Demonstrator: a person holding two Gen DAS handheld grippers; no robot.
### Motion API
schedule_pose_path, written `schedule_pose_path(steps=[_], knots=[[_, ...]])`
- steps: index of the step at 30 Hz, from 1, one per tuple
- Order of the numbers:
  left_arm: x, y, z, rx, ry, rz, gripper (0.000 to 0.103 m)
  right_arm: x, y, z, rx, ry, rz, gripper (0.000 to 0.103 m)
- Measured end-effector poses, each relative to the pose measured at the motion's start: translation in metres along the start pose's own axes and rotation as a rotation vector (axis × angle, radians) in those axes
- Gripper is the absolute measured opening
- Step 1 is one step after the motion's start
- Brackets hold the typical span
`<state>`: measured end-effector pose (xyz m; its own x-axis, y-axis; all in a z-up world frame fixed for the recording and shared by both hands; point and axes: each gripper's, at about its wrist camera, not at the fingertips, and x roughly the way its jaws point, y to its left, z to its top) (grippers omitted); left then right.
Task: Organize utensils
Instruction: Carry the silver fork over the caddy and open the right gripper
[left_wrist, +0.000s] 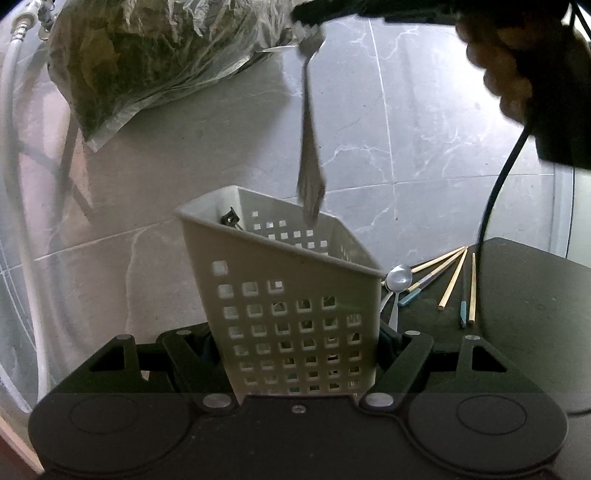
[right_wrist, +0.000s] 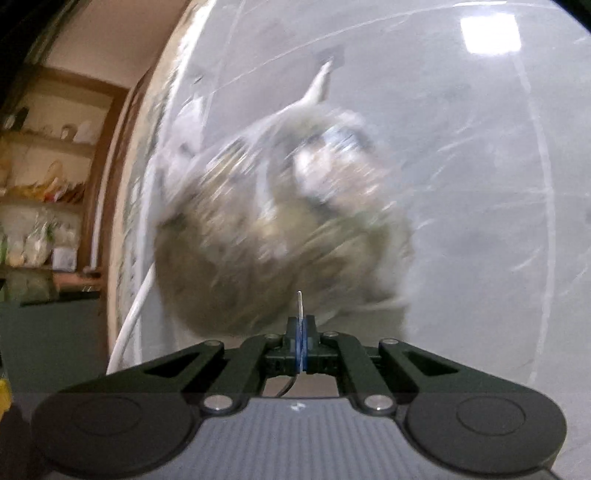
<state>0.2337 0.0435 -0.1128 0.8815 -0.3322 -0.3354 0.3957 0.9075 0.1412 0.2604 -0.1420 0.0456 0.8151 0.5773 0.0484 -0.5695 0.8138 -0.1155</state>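
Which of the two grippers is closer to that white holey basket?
Left. The left gripper clamps the white basket between its fingers; the right gripper hangs above it, dangling a metal utensil.

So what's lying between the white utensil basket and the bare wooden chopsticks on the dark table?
A metal spoon lies there, right beside the utensil basket, with blue-tipped chopsticks just past it before the wooden chopsticks. The left wrist view shows it.

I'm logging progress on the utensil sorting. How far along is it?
Early. The left gripper holds the white basket, with some dark item already inside. The right gripper dangles a metal utensil above the rim. A spoon and several chopsticks remain on the dark surface.
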Motion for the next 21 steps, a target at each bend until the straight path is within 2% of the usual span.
schedule_pose_path(steps=[3,8,10,11,12,16,18,20,21], knots=[[0.000,0.001,-0.001,-0.002,-0.003,-0.002,0.078,0.008,0.024,-0.019,-0.040,0.054,0.028,0.001],[0.000,0.001,-0.001,-0.005,-0.005,-0.001,0.078,0.012,0.038,-0.041,-0.039,0.156,0.067,0.004],[0.000,0.001,-0.001,-0.005,-0.005,-0.003,0.078,0.006,0.041,-0.045,-0.028,0.173,0.093,0.017],[0.000,0.002,-0.001,-0.004,-0.004,-0.006,0.078,0.004,0.041,-0.046,-0.023,0.187,0.107,0.033],[0.000,0.001,-0.001,-0.004,-0.003,-0.006,0.078,0.001,0.040,-0.047,-0.018,0.194,0.117,0.043],[0.000,0.002,0.000,-0.005,0.001,-0.004,0.078,-0.013,0.027,-0.047,0.027,0.177,0.109,0.058],[0.000,0.002,0.000,-0.005,0.002,-0.003,0.078,-0.018,0.012,-0.046,0.070,0.177,0.068,0.078],[0.000,0.002,0.000,-0.005,0.002,-0.003,0.078,-0.022,-0.005,-0.050,0.114,0.190,0.016,0.090],[0.000,0.002,0.000,-0.005,0.002,-0.002,0.078,-0.023,-0.019,-0.056,0.153,0.213,-0.013,0.092]])
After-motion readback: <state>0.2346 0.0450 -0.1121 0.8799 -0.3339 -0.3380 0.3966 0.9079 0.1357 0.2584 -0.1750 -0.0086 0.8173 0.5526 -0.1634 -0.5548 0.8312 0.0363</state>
